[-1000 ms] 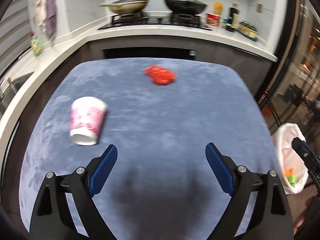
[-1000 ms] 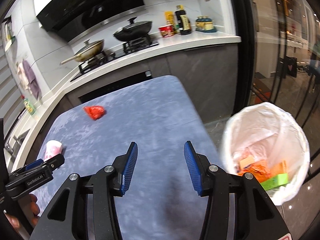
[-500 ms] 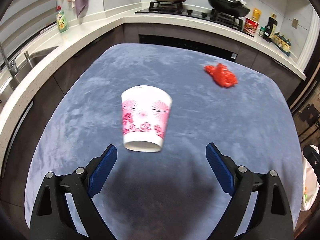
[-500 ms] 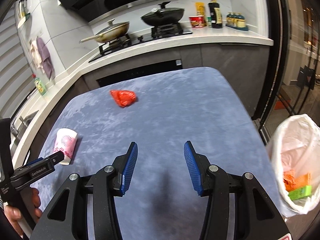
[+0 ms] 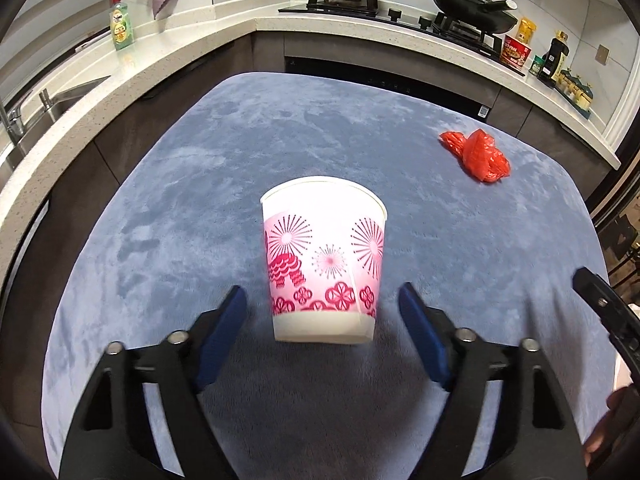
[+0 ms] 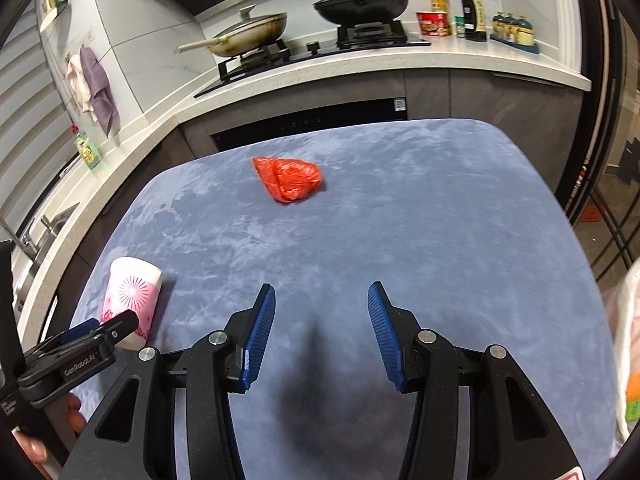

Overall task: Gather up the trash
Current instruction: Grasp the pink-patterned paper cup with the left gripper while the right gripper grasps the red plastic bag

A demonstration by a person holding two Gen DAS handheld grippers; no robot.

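A white paper cup with pink firework print stands upside down on the blue-grey cloth-covered table; it also shows in the right wrist view. My left gripper is open, its blue fingers on either side of the cup's lower part, not touching it. A crumpled red plastic bag lies at the far right of the table, also in the right wrist view. My right gripper is open and empty above the table's near middle.
A white-lined trash bag with orange and green scraps stands off the table's right edge. A kitchen counter wraps the back and left, with a stove, pans, bottles and a sink.
My left gripper has moved forward to the cup, which now sits between its fingers. The right gripper has swung left, away from the trash bag, toward the table.
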